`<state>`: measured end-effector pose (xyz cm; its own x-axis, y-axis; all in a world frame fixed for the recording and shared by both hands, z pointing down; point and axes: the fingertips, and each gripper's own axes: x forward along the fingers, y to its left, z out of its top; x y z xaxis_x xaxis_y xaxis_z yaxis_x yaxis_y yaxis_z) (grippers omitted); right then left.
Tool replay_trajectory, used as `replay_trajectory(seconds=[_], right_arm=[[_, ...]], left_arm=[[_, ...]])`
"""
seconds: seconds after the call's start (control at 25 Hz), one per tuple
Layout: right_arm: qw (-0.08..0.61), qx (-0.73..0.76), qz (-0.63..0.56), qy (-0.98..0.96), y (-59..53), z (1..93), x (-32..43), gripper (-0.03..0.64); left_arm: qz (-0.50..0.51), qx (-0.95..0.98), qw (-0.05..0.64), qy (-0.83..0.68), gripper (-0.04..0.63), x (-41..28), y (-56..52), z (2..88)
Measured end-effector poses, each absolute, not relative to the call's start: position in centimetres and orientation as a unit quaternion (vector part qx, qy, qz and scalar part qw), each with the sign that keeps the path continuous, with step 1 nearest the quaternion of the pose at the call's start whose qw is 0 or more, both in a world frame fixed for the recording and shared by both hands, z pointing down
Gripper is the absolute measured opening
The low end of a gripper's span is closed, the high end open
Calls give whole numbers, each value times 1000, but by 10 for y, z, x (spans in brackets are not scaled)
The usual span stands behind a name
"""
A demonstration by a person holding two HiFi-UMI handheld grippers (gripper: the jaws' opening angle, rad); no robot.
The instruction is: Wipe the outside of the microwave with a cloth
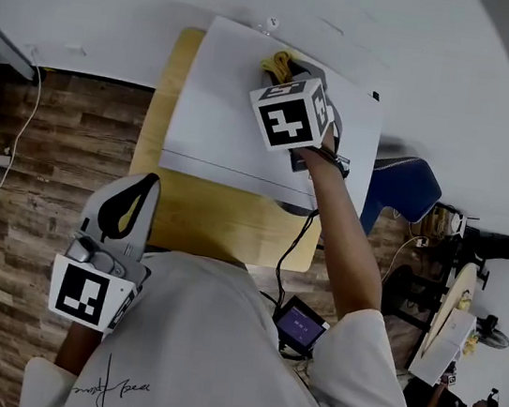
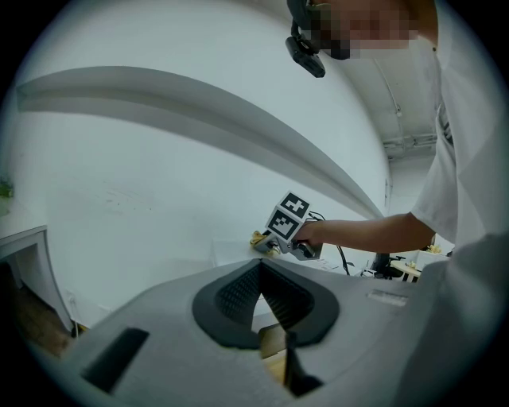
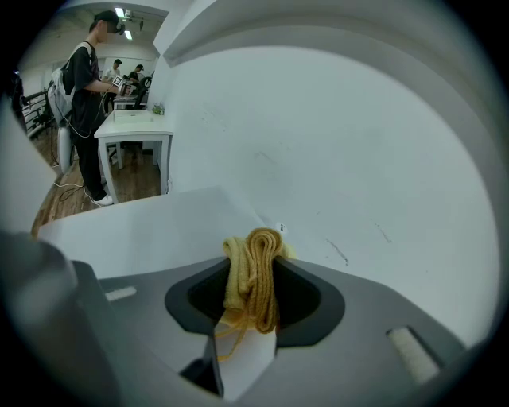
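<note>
The white microwave point(image 1: 237, 129) stands on a wooden table point(image 1: 195, 222), and I look down on its flat top. My right gripper point(image 1: 284, 68) reaches over the top's far edge by the wall, shut on a folded yellow cloth point(image 1: 277, 62). In the right gripper view the cloth point(image 3: 254, 278) bulges up between the jaws, above the microwave's top point(image 3: 143, 230). My left gripper point(image 1: 149, 182) is held back near my body, off the microwave, its jaws together with nothing in them. The left gripper view shows the right gripper point(image 2: 274, 242) and the cloth point(image 2: 259, 238) from afar.
A white wall point(image 3: 334, 143) rises right behind the microwave. A blue chair point(image 1: 404, 187) stands to the right of the table. A small device with a lit screen point(image 1: 298, 326) hangs by my waist on a cable. In the right gripper view a person point(image 3: 83, 79) stands by a white table point(image 3: 135, 127) at the left.
</note>
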<state>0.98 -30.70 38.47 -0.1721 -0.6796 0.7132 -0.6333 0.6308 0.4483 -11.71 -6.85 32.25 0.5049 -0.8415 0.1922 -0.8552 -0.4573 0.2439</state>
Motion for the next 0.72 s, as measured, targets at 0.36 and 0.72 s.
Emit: replay_trajectory(seconds=[0.36,0.72], right_arm=[[465,398,-46,-790,-298,385,-47,137],[451,358,-52,-816,-283,385,-97,137]], left_arm=[[17,846,161,-509,-6,-123,-67,324],[14,837,162,-522,-6,-132,-62,324]])
